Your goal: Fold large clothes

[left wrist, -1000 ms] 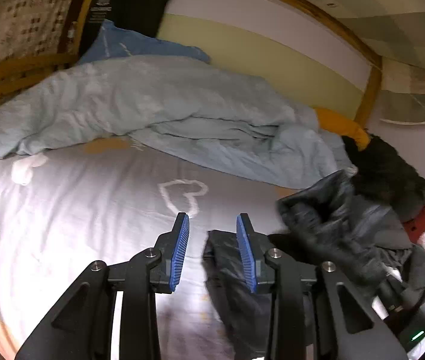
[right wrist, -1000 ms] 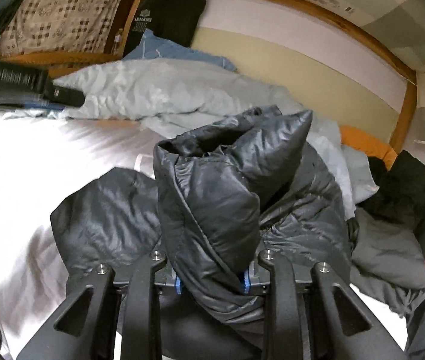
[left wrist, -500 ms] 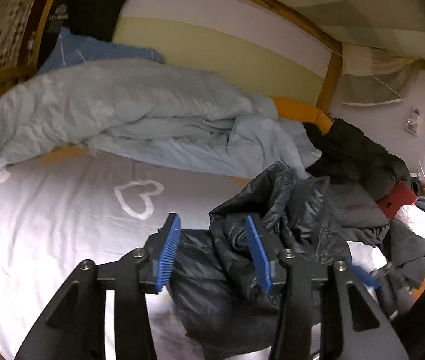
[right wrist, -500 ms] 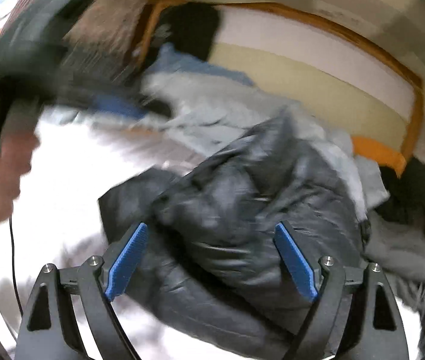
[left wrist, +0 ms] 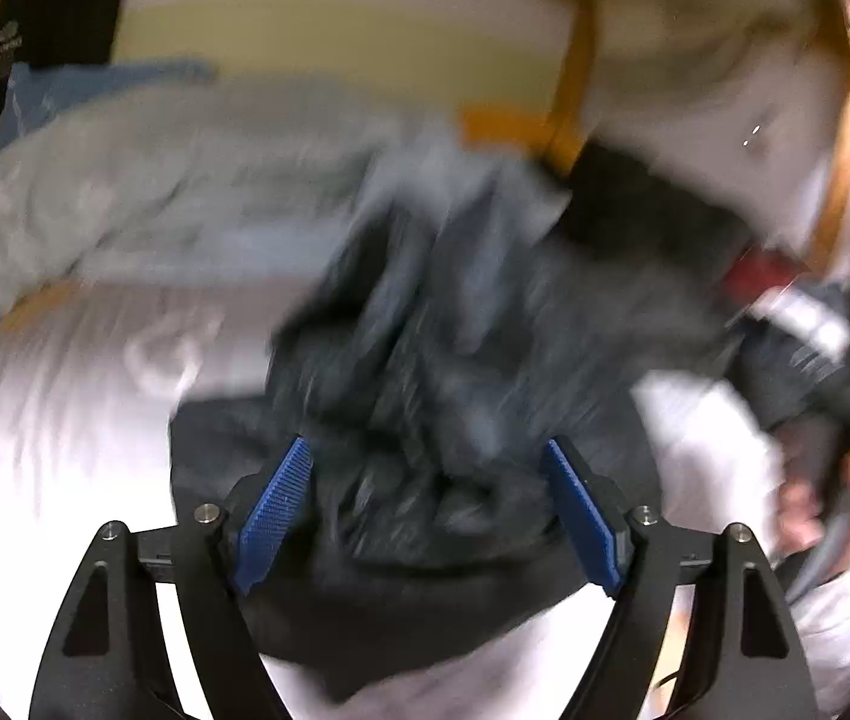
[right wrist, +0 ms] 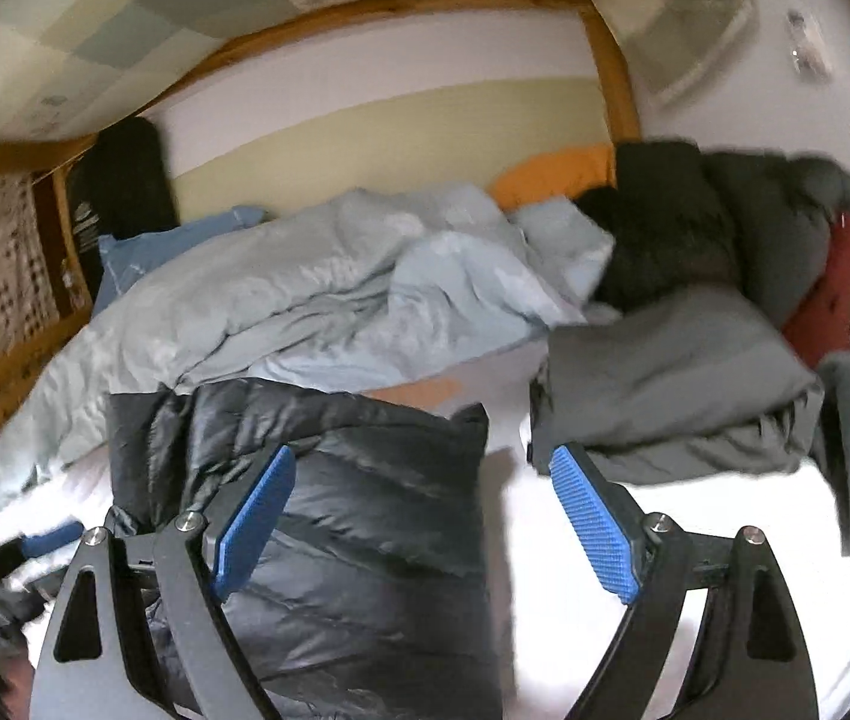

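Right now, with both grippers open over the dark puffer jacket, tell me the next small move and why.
Probably close the left gripper on the bunched fabric of the dark puffer jacket between its pads. Both sets of jaws stand wide apart and hold nothing, the jacket lies loose on the white sheet, and the right gripper only half covers its edge.

One dark puffer jacket, one pale blue duvet, one blue pillow, two wide-open grippers.
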A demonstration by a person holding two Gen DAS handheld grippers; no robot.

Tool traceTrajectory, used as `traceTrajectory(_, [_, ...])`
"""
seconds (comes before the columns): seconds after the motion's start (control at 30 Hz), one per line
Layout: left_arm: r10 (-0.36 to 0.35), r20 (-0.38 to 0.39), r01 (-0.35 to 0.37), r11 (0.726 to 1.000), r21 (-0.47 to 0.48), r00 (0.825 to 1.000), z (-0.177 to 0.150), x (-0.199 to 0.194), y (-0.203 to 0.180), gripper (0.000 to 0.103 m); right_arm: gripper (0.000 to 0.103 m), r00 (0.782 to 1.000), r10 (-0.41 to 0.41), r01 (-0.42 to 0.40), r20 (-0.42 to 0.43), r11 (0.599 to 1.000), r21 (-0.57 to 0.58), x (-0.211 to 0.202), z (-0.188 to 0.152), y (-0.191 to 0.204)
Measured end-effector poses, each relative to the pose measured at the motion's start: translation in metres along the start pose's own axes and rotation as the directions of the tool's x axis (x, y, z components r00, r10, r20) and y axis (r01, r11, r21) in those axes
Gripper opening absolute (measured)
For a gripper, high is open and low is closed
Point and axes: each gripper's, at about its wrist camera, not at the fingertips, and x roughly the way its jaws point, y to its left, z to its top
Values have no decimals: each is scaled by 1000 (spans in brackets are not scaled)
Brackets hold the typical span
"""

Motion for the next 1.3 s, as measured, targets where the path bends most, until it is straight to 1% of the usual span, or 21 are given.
traceTrajectory(0.03, [25, -18, -25, 1000, 5, 1000, -3, 5, 0, 78, 90, 1000, -21, 21, -2, 1000, -17, 2, -2, 1])
traceTrajectory(0.1, [28, 9, -28, 1000, 8, 1000, -5, 5, 0, 73, 96, 999, -38, 36, -17, 993, -110, 13, -12, 14])
traceTrajectory(0.13, [15, 10, -15, 1000, 4, 1000, -5, 4, 1, 47, 98, 999, -15, 9, -39, 989, -146, 17, -20, 24])
traceTrajectory(0.17, [-27, 10, 27, 1000, 0, 1000, -4, 2, 1, 5, 98, 996, 25, -40, -85, 983, -181, 24, -29, 33])
traceTrajectory(0.2, [-55, 9, 55, 998, 2, 998, -5, 0, -1, 5, 98, 993, 35, -56, -110, 980, -192, 29, -34, 38])
traceTrajectory(0.27, [-30, 67, 29, 999, 17, 997, -5, -16, -8, 4, 98, 988, 44, -70, -148, 981, -180, 34, -42, 41])
traceTrajectory(0.33, [-29, 79, 29, 1000, 11, 996, -2, -32, -14, 4, 98, 985, 53, -76, -161, 987, -140, 36, -40, 36])
traceTrajectory(0.43, [-76, 116, 76, 997, 3, 990, -3, -58, -23, 5, 98, 986, 36, -54, -161, 992, -110, 36, -32, 24])
traceTrajectory(0.53, [-14, 144, 11, 1000, 19, 989, -11, -62, -27, 5, 98, 986, 28, -45, -162, 993, -105, 38, -31, 17])
traceTrajectory(0.6, [48, 138, -51, 999, 18, 989, -14, -55, -21, 5, 98, 981, 46, -68, -191, 991, -111, 43, -36, 18])
traceTrajectory(0.63, [76, 147, -78, 997, 9, 986, -14, -55, -17, 6, 98, 977, 61, -85, -207, 991, -106, 47, -40, 19])
traceTrajectory(0.67, [90, 163, -90, 996, -5, 983, -13, -55, -12, 13, 98, 974, 71, -94, -214, 991, -97, 48, -43, 20])
traceTrajectory(0.73, [83, 201, -77, 996, -33, 976, -11, -60, -2, 28, 98, 962, 123, -145, -243, 987, -73, 54, -53, 25])
traceTrajectory(0.77, [75, 225, -66, 997, -45, 971, -9, -63, 3, 35, 99, 948, 164, -184, -272, 982, -48, 58, -59, 28])
traceTrajectory(0.8, [69, 242, -59, 997, -50, 968, -9, -65, 6, 38, 101, 937, 187, -206, -296, 978, -32, 63, -64, 31])
traceTrajectory(0.83, [63, 258, -51, 997, -54, 964, -8, -67, 10, 46, 103, 932, 196, -215, -306, 976, -31, 65, -68, 34])
traceTrajectory(0.87, [58, 270, -44, 997, -59, 961, -8, -69, 13, 58, 103, 933, 191, -215, -304, 976, -47, 67, -71, 38])
traceTrajectory(0.97, [46, 293, -25, 997, -77, 955, -6, -70, 19, 82, 103, 938, 186, -225, -291, 969, -105, 66, -76, 50])
traceTrajectory(1.1, [17, 276, 8, 996, -90, 961, -1, -55, 24, 84, 103, 941, 166, -223, -294, 959, -172, 64, -83, 63])
traceTrajectory(1.27, [-46, 209, 62, 995, -73, 977, 28, -13, 17, 88, 103, 944, 147, -241, -295, 919, -313, 55, -96, 82])
traceTrajectory(1.3, [-17, 205, 33, 997, -74, 979, 32, -6, 15, 87, 103, 943, 147, -247, -297, 910, -332, 54, -99, 84])
